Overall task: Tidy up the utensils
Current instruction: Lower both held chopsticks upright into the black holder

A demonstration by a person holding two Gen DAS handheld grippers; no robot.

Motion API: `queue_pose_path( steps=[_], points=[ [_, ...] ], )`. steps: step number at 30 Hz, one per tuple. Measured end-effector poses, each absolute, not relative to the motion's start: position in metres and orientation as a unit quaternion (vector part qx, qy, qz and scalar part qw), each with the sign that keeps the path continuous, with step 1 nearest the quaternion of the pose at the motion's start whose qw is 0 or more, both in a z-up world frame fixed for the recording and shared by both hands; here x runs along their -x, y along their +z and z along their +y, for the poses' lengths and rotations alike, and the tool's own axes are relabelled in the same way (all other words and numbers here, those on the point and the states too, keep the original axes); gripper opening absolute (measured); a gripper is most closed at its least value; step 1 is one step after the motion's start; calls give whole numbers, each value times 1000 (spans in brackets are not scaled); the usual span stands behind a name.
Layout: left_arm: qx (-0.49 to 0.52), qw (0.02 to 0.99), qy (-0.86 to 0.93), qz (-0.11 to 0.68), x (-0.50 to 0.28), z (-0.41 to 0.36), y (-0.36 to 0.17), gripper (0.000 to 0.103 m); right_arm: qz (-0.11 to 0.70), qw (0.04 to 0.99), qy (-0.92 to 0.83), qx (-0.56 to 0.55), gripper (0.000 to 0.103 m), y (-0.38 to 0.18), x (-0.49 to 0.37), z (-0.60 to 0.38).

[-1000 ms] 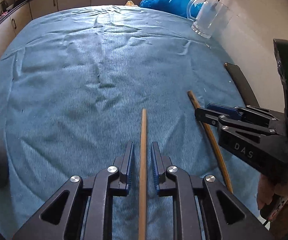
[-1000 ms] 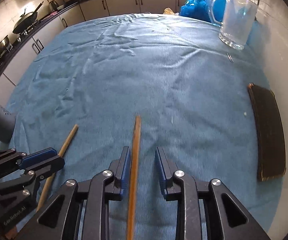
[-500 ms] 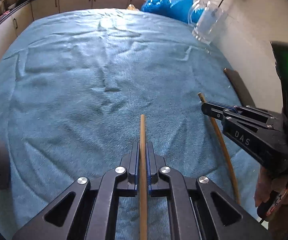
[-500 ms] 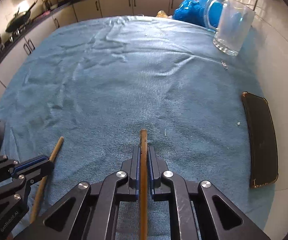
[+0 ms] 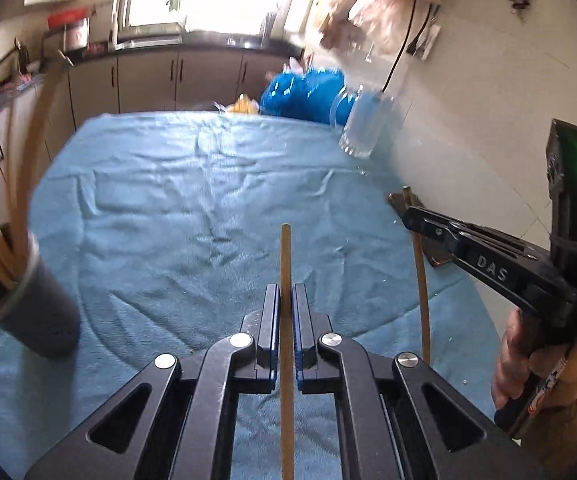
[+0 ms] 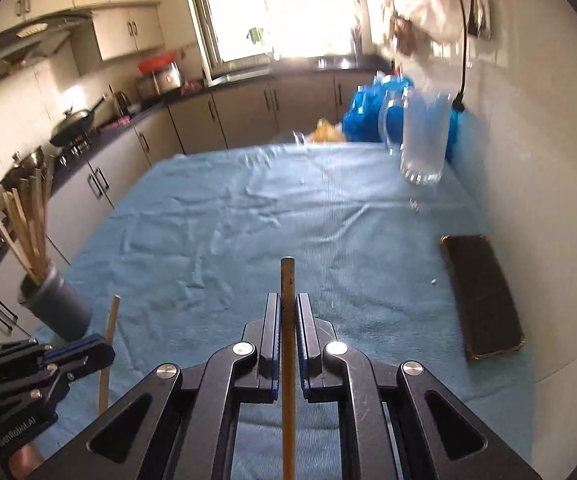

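My left gripper (image 5: 286, 296) is shut on a wooden chopstick (image 5: 286, 256) and holds it lifted above the blue cloth (image 5: 208, 208). My right gripper (image 6: 287, 304) is shut on a second wooden chopstick (image 6: 287, 280), also lifted. A grey holder cup (image 5: 28, 312) with several chopsticks stands at the left edge; it also shows in the right wrist view (image 6: 58, 304). The right gripper (image 5: 412, 216) shows at the right of the left wrist view, its chopstick (image 5: 422, 288) hanging down. The left gripper (image 6: 100, 350) shows at lower left of the right wrist view.
A glass mug (image 6: 424, 140) and a blue plastic bag (image 6: 368, 112) sit at the far right. A dark phone (image 6: 480, 296) lies by the wall (image 6: 548, 200) at right. Kitchen cabinets (image 6: 248, 120) run behind the table.
Both grippers closed on their chopsticks and lifted them off the cloth, tilting up so the kitchen and holder cup came into view.
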State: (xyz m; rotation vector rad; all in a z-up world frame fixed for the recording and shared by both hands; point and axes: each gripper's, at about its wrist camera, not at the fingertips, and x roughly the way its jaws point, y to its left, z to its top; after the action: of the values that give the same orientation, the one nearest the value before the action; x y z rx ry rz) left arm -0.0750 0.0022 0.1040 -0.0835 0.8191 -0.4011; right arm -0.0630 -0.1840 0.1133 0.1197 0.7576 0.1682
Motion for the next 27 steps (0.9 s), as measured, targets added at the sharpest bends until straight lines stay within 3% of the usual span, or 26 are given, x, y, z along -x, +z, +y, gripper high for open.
queue_pose_path(
  steps=[11, 27],
  points=[
    [24, 921, -165, 351, 117, 14, 127, 6, 298, 949, 91, -55, 8, 149, 127, -171],
    [22, 941, -135, 311, 144, 26, 145, 6, 264, 957, 106, -48, 8, 167, 160, -155]
  ],
)
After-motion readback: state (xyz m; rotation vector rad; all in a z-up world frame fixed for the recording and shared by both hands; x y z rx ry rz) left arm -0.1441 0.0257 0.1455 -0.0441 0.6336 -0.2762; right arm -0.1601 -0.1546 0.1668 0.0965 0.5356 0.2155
